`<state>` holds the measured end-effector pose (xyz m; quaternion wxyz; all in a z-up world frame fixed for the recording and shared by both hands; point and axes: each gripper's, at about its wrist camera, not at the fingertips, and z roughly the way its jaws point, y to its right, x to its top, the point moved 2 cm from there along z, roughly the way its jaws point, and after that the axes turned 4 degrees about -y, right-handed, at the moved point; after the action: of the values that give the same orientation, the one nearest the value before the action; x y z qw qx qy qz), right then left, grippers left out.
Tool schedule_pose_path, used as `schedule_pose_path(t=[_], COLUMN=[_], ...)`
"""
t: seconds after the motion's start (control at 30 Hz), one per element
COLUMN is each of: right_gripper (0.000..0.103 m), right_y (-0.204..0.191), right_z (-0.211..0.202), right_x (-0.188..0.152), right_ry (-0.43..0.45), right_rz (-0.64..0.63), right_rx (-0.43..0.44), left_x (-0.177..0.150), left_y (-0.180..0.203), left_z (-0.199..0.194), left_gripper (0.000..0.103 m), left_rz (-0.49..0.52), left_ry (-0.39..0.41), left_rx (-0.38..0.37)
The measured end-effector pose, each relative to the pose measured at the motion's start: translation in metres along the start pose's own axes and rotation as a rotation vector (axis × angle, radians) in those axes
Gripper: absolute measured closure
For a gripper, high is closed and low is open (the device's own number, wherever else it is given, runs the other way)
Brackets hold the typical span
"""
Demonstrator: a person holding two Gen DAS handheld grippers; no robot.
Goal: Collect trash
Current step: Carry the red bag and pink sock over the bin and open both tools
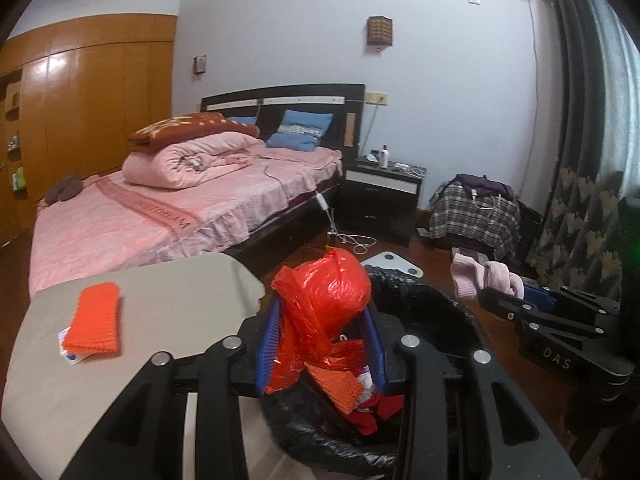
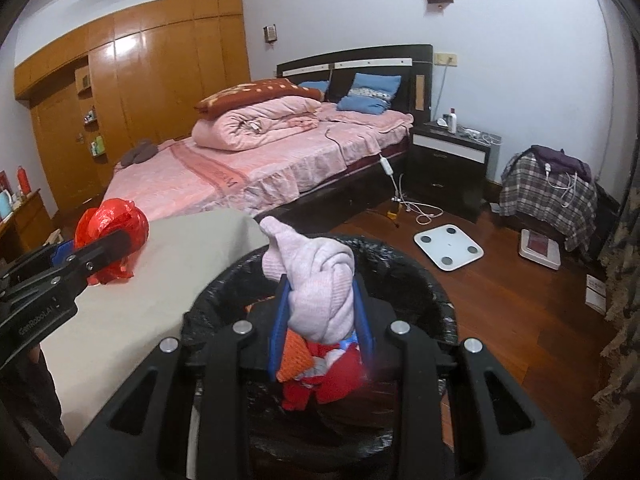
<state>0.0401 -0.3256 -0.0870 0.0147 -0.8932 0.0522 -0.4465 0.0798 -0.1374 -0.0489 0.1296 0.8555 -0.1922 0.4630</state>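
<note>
Left claw (image 1: 324, 340) clamps a crumpled red plastic bag (image 1: 326, 296) between its blue pads, above the black-lined round trash bin (image 1: 432, 312), where red and orange scraps lie. On the beige desk (image 1: 160, 300) to the left lies an orange mesh net (image 1: 96, 324). Right claw (image 1: 516, 300) at the right edge grips a knotted pale pink cloth (image 1: 476, 276).

Both wrist views close above bin (image 1: 440, 312), facing bed (image 2: 248, 176).
</note>
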Motion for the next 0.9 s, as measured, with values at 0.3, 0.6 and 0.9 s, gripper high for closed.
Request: schedule_pose_path(t=[0.3, 0.6, 0.9], right_gripper=[0.074, 0.072, 0.021], right_y=[0.021, 0.036, 0.047], right_z=[0.015, 0.029, 0.038], right_x=[-0.005, -0.011, -0.016], right_ry=[-0.023, -0.049, -0.046], right_rz=[0.015, 0.024, 0.031], right_rx=[-0.035, -0.052, -0.101], left_x=[-0.002, 0.001, 0.002], left_y=[0.018, 0.031, 0.018], left_z=[0.032, 0.06, 0.067], left_gripper=[0.066, 0.065, 0.037], left_rz=[0.033, 0.048, 0.008], left_ry=[-0.029, -0.058, -0.072], left_rx=[-0.05, -0.101, -0.149])
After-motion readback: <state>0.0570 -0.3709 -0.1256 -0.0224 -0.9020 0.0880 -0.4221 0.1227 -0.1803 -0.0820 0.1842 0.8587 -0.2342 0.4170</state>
